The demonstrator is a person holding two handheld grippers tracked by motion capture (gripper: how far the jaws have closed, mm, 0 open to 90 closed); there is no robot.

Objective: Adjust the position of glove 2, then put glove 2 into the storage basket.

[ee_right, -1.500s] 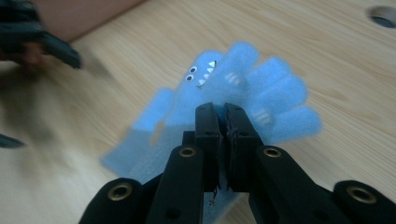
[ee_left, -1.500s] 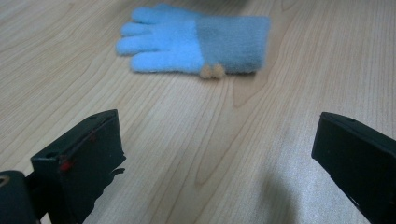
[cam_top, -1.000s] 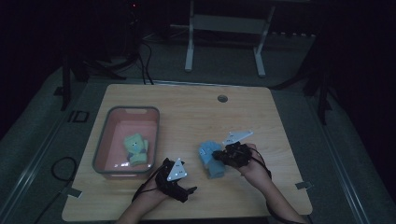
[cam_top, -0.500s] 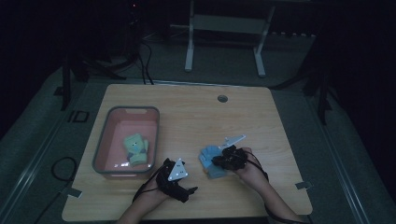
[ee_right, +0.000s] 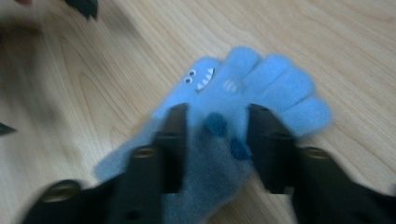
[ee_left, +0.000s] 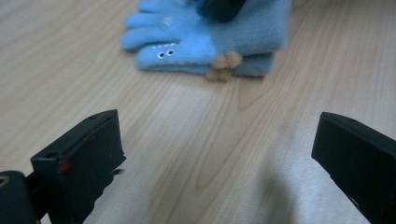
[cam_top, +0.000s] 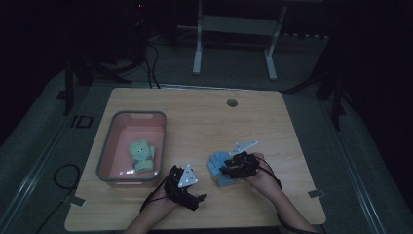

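Right gripper (ee_right: 212, 140) straddles the blue gloves (ee_right: 243, 93) on the surface (cam_top: 204, 122), its jaws just opened, pads slack. We keep the left gripper (ee_left: 215, 154) wide and idle, lifting clear before reaching toward the pink bin (cam_top: 163, 131).

Tabletop (cam_top: 204, 117) far half open; bin (cam_top: 113, 146) blocks left; glove (cam_top: 219, 168) probably mid-path btwn hands.
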